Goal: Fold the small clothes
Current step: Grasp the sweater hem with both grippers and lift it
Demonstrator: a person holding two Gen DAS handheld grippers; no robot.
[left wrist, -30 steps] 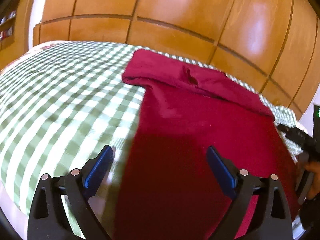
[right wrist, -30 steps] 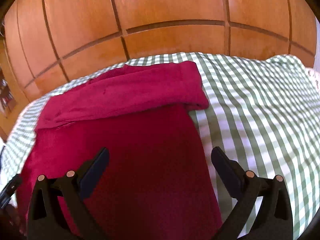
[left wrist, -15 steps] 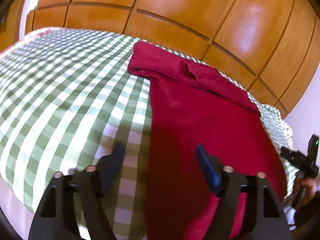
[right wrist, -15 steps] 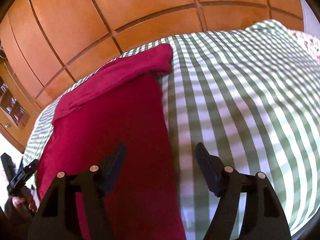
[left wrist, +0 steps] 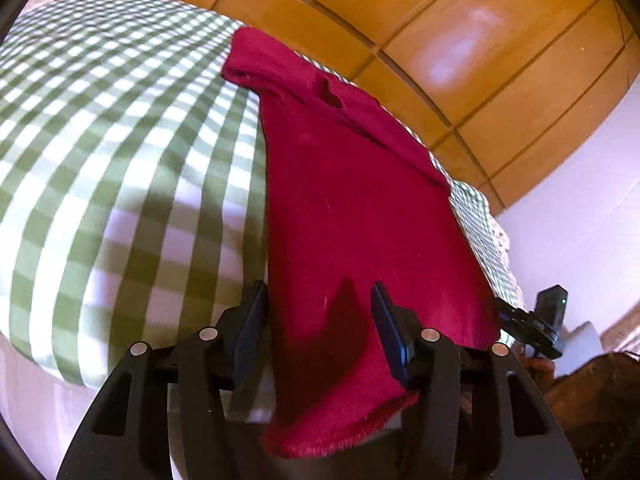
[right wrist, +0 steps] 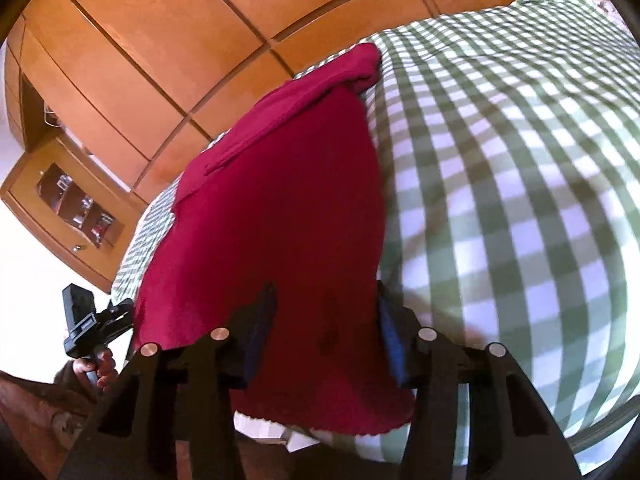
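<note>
A dark red garment (left wrist: pixel 360 208) lies flat on the bed (left wrist: pixel 100 152), which is covered in a green-and-white checked sheet. Its long axis runs from the near edge of the bed toward the far edge, where a wooden panelled wall (left wrist: pixel 460 40) stands. At the far end the cloth is folded over into a thick band lying crosswise; the near hem hangs slightly over the near edge of the bed.

The left hand-held gripper (left wrist: pixel 318 320) points down at a slant toward the garment's near left corner. Its jaws have just been closing and now stand about half open, astride the left side edge of the cloth: one blue-padded finger is over the checked sheet, the other over the red cloth. The pads do not visibly press the cloth.

The right hand-held gripper (right wrist: pixel 326 320) is tilted down likewise at the near right corner. Its jaws have also just been closing and are about half open, with the cloth's right edge between them; whether the pads touch it I cannot tell.

In the right wrist view, a hand (right wrist: pixel 94 372) grips the handle of the other gripper at the lower left.
</note>
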